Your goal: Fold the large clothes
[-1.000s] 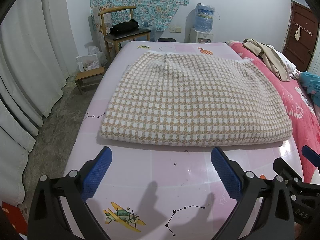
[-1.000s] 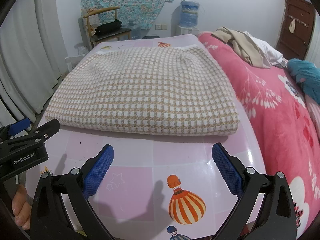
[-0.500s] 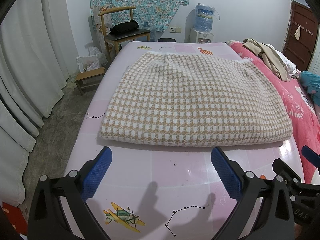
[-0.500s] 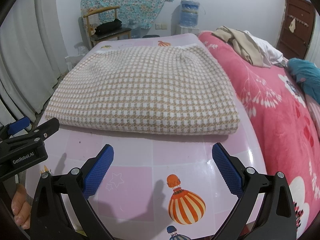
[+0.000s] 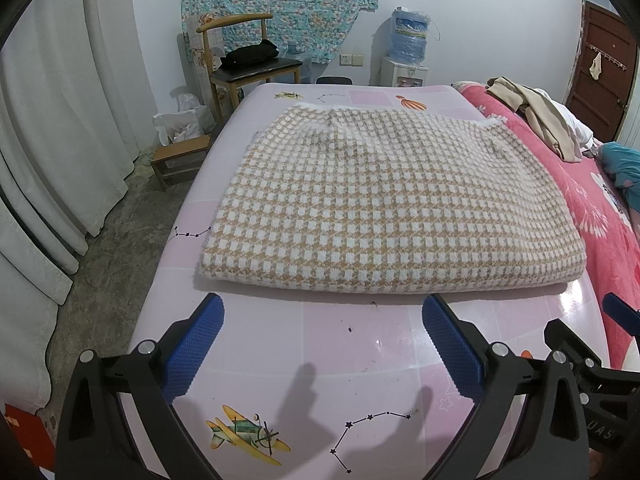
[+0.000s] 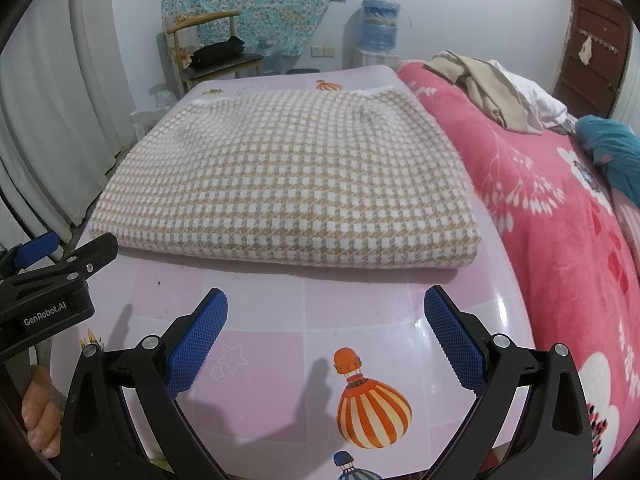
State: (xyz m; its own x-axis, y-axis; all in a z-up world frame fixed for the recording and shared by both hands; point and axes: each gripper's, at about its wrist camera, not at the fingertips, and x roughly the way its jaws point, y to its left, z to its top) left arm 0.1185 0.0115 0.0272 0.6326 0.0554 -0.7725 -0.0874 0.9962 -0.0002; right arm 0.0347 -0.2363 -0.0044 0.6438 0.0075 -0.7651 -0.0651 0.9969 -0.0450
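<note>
Sweater [image 5: 392, 204] lies folded on the pink worktop [image 5: 360, 344], both tongs, left [image 5: 320, 344] and right [image 6: 326, 340], gaping empty just short of its near edge. Risk: pinching only the top layer, and that fold peels apart.

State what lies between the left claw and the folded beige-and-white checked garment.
Only bare glossy pink tabletop with dark specks separates the left claw from the folded checked garment, seen in the left wrist view.

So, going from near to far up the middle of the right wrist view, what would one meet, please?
Right gripper → balloon print → pink table → folded checked garment → water dispenser.
</note>
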